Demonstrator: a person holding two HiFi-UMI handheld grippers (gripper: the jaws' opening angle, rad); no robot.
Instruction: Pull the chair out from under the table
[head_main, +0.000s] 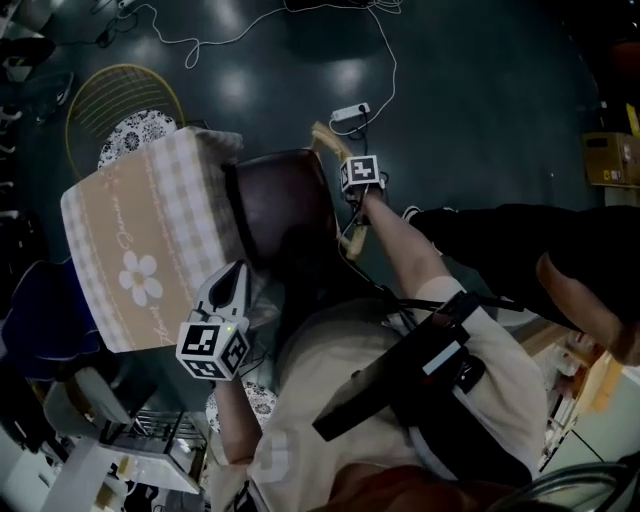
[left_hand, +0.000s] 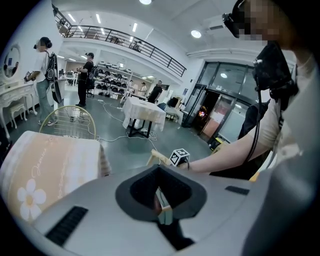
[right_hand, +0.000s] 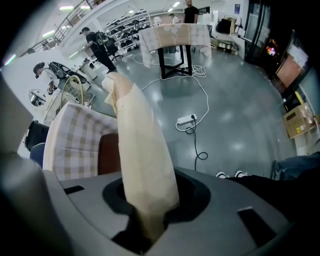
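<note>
The chair (head_main: 285, 210) stands tight against the right edge of the desk (head_main: 140, 240), with its dark brown seat touching the checked cloth (head_main: 190, 165). Its legs are out of sight. You cannot tell from the dim head view how much of the seat lies beneath the cloth, and your own body covers the near side.

Your right gripper (head_main: 357, 190) points steeply down. Its fingers pinch the chair's pale wooden rail (right_hand: 137, 145), which fills the gap and hides the fingertips.

Your left gripper (head_main: 236, 275) hangs just beside the desk's near corner, tilted downward. Its fingers (left_hand: 164, 212) are pressed together with nothing between them.

Around you is a dark grey glossy floor (head_main: 480, 90). On it lie a white cable (head_main: 215, 42) and a power strip (head_main: 350, 112). A round gold wire frame (head_main: 120, 95) stands behind the desk, and a cardboard box (head_main: 610, 158) sits at the right edge.
</note>
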